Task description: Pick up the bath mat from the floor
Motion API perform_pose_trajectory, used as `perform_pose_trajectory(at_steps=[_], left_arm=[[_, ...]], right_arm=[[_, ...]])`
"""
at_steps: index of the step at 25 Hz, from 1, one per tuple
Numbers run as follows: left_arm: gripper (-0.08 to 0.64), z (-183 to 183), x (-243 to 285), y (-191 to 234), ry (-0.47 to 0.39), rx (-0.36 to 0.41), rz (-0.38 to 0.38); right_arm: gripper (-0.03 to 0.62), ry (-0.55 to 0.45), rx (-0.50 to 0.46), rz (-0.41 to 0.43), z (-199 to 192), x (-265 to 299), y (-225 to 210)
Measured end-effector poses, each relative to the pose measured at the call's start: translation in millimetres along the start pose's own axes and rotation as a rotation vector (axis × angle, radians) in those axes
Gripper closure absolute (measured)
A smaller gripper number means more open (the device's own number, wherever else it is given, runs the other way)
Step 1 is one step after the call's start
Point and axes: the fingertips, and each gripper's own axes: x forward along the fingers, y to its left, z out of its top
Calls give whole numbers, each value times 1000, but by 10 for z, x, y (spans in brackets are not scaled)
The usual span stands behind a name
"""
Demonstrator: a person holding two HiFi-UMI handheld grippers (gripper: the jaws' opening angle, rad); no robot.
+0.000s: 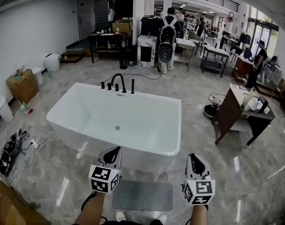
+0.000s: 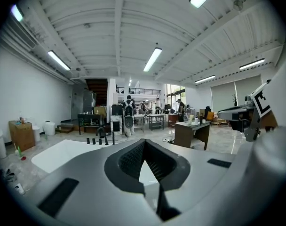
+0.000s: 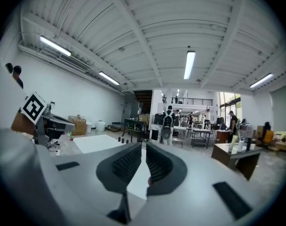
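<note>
Left gripper (image 2: 144, 142) jaws: closed, dark ribbed pads meet at the tips, nothing between them
Right gripper (image 3: 142, 147) jaws: pressed nearly together, only a thin slit between the pads, nothing held
Gripper pose: both held up above the floor, aimed far across the room; left gripper (image 1: 115, 151) at near left, right gripper (image 1: 194, 159) at near right, well apart
Marker cubes: one on each gripper, facing the head camera
Grey rectangular textured bath mat (image 1: 142, 195): flat on the floor, between the two grippers and below them, neither gripper touches it
Mat vs tub: just beside the near long side of the tub, long edge parallel to it
White shoes (image 1: 120, 215): at the mat's near edge
White rectangular freestanding bathtub (image 1: 63, 123): just beyond the mat, centre of scene, empty
Black curved faucet set (image 1: 118, 82): on the tub's far rim
Grey marbled tile floor (image 1: 194, 86): glossy
Black cables and power strip (image 1: 13, 146): left of tub, on the floor
Brown cardboard box (image 1: 23, 86): far left by the white wall
Dark brown wooden desk (image 1: 229, 111): right of tub, bottles on top
Person with grey backpack (image 1: 167, 39): far, back turned, by the tables
</note>
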Motion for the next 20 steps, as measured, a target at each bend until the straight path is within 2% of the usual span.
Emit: perform_pose_trajectory(at_steps=[11,16,20], left_arm=[[552,-444,281,-127,97,0,15],[552,-792,344,-37,143,0,34],[552,-1175,433,-43,164,-22,55]], right_arm=[[568,95,27,35,-583,261,-255],[568,126,39,42,-931,398,-225],[568,162,29,30,-1399,459,-318]])
